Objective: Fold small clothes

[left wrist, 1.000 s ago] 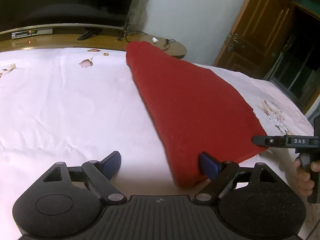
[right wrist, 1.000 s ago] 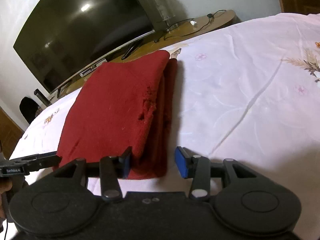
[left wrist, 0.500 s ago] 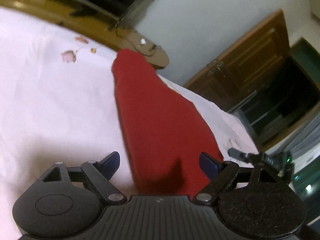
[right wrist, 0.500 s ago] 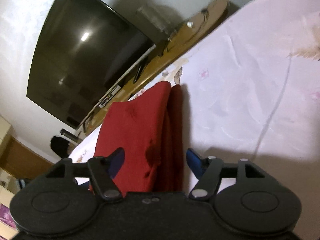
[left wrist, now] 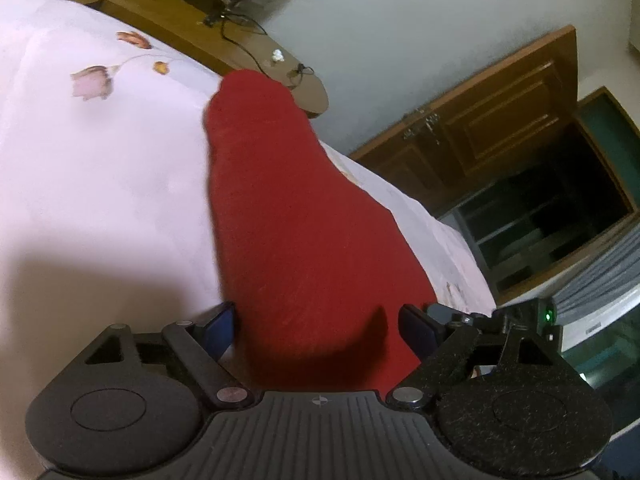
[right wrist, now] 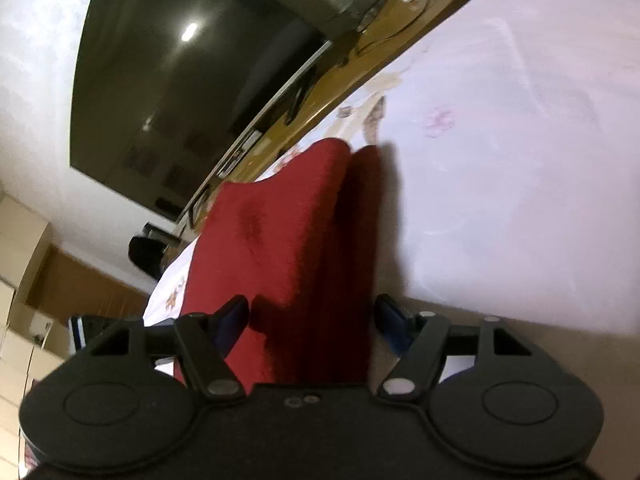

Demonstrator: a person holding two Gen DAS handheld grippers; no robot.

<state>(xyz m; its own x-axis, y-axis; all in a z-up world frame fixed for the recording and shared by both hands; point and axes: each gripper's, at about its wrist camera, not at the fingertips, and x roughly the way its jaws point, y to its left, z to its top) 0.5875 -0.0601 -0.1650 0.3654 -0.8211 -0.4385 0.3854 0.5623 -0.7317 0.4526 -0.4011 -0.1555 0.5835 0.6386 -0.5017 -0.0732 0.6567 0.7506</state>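
Left gripper (left wrist: 316,330) jaws spread wide, near end of the red garment (left wrist: 304,240) lying between them, pads not pressing. Right gripper (right wrist: 312,316) has just been opening; jaws apart, the garment's stacked edges (right wrist: 304,240) between, released. Garment runs from bottom centre up mid-frame on the bedsheet (left wrist: 92,184). Risk: layered edges on its right look loose, so a one-layer pinch would spill the fold. Beyond: TV (right wrist: 180,80), wooden console (left wrist: 240,56), door (left wrist: 500,128).

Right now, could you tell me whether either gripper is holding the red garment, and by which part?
Neither holds it. The left gripper and right gripper both stand open astride the near end of the folded red garment, pads not pressing.
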